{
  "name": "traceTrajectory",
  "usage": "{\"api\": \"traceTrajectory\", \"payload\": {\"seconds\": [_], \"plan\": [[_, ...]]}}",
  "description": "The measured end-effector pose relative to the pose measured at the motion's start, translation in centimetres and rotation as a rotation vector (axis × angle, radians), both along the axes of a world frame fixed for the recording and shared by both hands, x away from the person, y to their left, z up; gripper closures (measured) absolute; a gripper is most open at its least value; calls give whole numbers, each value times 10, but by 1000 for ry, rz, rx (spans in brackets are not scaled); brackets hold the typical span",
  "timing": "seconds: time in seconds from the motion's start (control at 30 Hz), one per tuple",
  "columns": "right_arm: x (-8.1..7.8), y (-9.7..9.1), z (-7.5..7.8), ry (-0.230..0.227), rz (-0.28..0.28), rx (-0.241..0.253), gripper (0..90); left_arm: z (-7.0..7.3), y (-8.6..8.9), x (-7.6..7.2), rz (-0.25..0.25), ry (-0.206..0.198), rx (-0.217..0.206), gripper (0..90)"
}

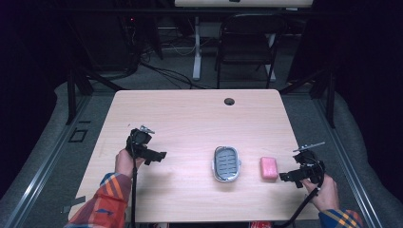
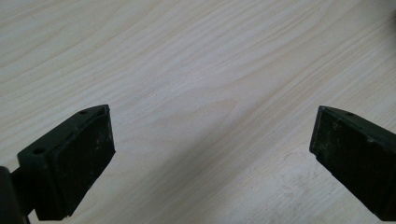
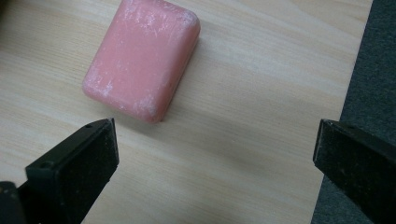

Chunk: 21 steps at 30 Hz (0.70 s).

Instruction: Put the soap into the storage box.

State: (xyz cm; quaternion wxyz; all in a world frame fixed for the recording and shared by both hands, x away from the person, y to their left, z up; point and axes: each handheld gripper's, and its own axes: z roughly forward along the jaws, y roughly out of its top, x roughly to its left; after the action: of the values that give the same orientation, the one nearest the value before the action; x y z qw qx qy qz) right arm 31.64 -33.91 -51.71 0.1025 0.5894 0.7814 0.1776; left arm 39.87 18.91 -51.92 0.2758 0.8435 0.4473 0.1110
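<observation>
Both tongs are sitting released in my hands, gripping nothing. My left gripper (image 1: 159, 156) is hovering at about eight o'clock on the table (image 1: 190, 118), and my right gripper (image 1: 285, 176) is hanging at about four o'clock, close to the right edge.

Going from biggest to smallest: the pale wood table is carrying everything, with a small round cable hole (image 1: 229, 101) at twelve o'clock. Beyond it, a dark folding chair (image 1: 247, 45) is standing on the grey floor, something that the high view is giving me. My plaid sleeves (image 1: 102, 204) are coming in from six o'clock.

Next comes the grey soap dish (image 1: 226, 164), lying flat a little toward five o'clock from the table's middle, its slotted insert facing up. Just beside it, at its three o'clock and apart from it, the pink soap bar (image 1: 269, 167) is lying flat on the wood, between the dish and my right gripper.

My right gripper view is showing what the high view is blurring: the soap bar (image 3: 142, 58) is dusted with whitish scuffs, its corners rounded, sitting at about eleven o'clock ahead of my wide-spread jaws and touching neither. The table edge and grey floor are showing at three o'clock there.

My left gripper view is giving me bare wood grain (image 2: 196, 93) between its parted jaws.
</observation>
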Motion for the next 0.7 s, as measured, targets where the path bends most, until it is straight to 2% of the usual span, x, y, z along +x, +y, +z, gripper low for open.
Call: {"api": "traceTrajectory", "payload": {"seconds": [0.33, 0.7], "plan": [[1, 4, 0, 17, 6, 5, 0, -1, 1, 0, 5, 7, -7, 0], [2, 12, 1, 15, 9, 24, 0, -1, 1, 0, 5, 16, -16, 0]]}}
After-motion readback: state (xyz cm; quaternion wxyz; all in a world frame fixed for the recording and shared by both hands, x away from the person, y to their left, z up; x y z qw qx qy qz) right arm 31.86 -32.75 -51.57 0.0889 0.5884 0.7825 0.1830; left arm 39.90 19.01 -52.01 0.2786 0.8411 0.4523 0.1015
